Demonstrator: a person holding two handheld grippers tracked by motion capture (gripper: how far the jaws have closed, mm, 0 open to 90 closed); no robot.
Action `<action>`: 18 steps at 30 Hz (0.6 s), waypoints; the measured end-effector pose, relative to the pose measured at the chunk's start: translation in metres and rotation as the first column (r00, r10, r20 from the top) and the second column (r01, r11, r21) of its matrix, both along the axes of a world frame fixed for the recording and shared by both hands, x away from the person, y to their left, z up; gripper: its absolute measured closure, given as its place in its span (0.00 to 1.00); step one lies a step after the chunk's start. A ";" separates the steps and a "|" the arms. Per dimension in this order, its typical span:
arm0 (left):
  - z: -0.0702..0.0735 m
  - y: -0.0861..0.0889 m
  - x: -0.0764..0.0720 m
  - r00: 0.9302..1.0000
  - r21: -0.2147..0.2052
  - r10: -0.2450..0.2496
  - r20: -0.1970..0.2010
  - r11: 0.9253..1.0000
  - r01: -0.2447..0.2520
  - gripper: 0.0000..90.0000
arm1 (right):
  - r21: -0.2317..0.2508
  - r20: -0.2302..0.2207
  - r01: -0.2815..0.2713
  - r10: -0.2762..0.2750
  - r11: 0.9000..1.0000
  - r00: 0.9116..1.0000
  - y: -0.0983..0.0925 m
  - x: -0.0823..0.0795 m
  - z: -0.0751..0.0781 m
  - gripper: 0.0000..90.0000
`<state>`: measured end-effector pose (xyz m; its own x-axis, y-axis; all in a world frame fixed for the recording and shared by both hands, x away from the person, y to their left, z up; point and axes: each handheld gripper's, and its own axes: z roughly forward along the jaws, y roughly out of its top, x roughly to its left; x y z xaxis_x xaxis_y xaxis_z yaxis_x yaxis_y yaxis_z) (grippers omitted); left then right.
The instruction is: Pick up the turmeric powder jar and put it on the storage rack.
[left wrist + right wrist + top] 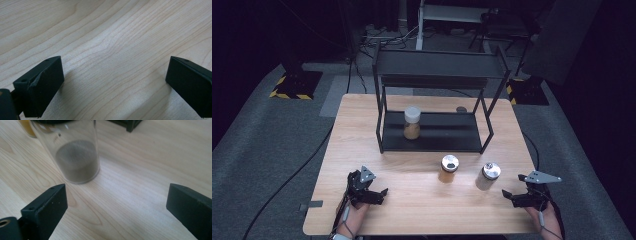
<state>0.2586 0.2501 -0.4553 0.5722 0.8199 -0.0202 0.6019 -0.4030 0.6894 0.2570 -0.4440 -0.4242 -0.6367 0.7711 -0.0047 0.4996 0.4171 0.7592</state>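
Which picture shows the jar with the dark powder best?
The high view: the clear glass jar of dark powder shows whole, silver lid included, standing on the table. The right gripper view shows its lower part close up. The left gripper view looks at bare wood.

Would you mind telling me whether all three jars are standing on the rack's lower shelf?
No, just one jar stands on the rack; the other two jars stand on the table in front of it.

Wood table (422, 200) w/ black rack (434, 132); 3 jars; grey carpet (267, 150).
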 end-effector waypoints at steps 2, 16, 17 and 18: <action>0.000 0.000 0.000 1.000 0.000 -0.001 0.000 1.000 0.001 0.01 | 0.005 0.017 -0.008 0.008 1.000 1.000 0.000 -0.003 0.007 0.04; 0.001 0.000 0.000 1.000 0.003 -0.009 -0.004 1.000 0.009 0.00 | -0.007 0.107 -0.036 0.037 0.999 0.994 0.006 -0.014 0.052 0.04; 0.000 0.000 0.000 1.000 0.003 -0.009 -0.005 1.000 0.009 0.00 | -0.007 0.109 -0.037 0.038 0.999 0.993 0.007 -0.014 0.054 0.04; 0.000 0.000 0.000 1.000 0.003 -0.009 -0.005 1.000 0.009 0.00 | -0.007 0.112 -0.040 0.040 0.999 0.993 0.008 -0.015 0.056 0.04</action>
